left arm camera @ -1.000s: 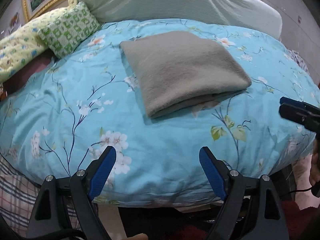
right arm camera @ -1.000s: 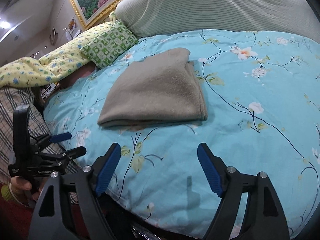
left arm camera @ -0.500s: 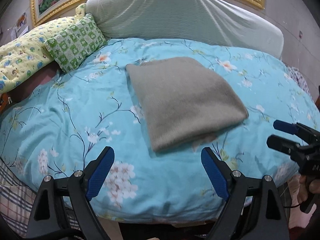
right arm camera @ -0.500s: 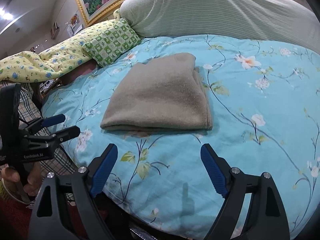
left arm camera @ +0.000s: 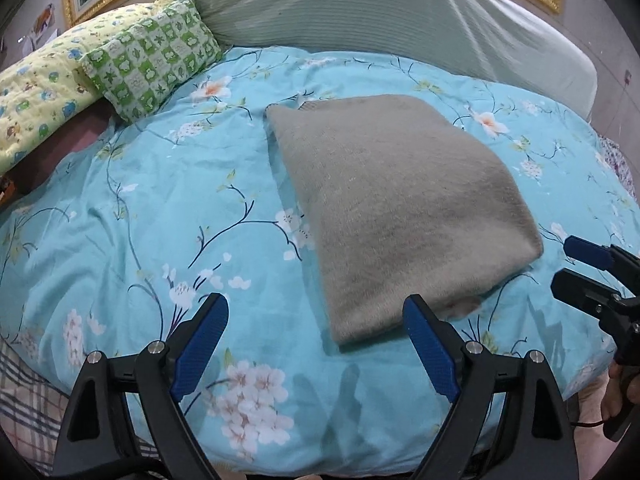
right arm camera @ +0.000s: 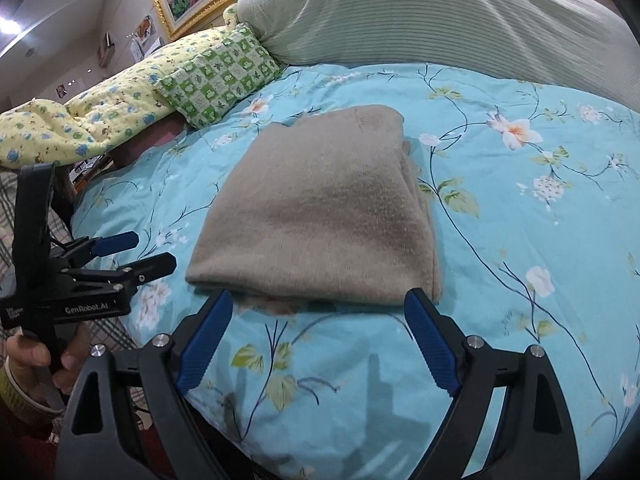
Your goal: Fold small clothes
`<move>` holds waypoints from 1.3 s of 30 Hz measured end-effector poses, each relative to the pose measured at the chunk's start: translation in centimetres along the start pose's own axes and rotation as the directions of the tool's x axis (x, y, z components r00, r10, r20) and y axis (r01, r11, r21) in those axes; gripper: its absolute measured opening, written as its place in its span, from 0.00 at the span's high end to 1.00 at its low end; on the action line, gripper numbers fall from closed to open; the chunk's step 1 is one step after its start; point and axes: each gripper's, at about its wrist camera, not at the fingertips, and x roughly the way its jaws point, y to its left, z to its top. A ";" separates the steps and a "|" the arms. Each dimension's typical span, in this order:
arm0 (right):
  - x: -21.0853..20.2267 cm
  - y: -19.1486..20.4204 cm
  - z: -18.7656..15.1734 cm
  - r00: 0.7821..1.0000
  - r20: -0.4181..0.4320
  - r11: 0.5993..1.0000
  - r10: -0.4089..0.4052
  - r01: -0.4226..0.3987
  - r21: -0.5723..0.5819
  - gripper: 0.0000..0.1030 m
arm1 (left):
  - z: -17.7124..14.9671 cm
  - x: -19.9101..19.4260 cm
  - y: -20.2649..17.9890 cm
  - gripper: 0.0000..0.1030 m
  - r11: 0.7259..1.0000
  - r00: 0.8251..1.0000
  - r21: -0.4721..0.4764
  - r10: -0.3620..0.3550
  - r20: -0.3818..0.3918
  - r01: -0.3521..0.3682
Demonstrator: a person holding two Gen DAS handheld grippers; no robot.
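Observation:
A grey-beige garment (left arm camera: 400, 200) (right arm camera: 320, 208) lies folded into a thick rectangle on the blue floral duvet (left arm camera: 160, 220) (right arm camera: 520, 220). My left gripper (left arm camera: 314, 300) (right arm camera: 154, 249) hovers open at the garment's near left corner, with nothing between its blue pads. Open as well, my right gripper (right arm camera: 318, 297) (left arm camera: 566, 262) stands just in front of the garment's near folded edge, apart from the cloth. A hand holds each gripper's handle at the bed's edge.
A green checked pillow (left arm camera: 152, 56) (right arm camera: 220, 76) and a yellow printed quilt (left arm camera: 36, 92) (right arm camera: 80, 128) lie at the far left. A big pale striped bolster (left arm camera: 380, 16) runs along the back. Plaid fabric (left arm camera: 20, 400) hangs below the duvet's near left edge.
Both grippers have come forward over the bed's edge toward the folded garment, which now fills more of each view. The garment has not moved.

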 end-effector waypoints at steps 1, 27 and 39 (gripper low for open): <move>0.3 0.1 0.3 1.000 -0.005 1.000 -0.003 0.003 -0.001 0.15 | 0.2 0.1 0.0 0.13 1.000 1.000 0.001 0.000 -0.001 0.000; 4.1 -0.2 4.1 0.998 -0.057 1.000 0.019 -0.020 -0.013 0.15 | 3.7 2.5 0.2 0.13 1.000 1.000 -0.004 -0.030 -0.008 0.030; 4.6 -1.1 4.8 0.998 -0.056 1.000 0.027 -0.027 -0.004 0.15 | 4.5 3.0 0.4 0.13 0.999 0.999 -0.029 -0.039 -0.011 0.039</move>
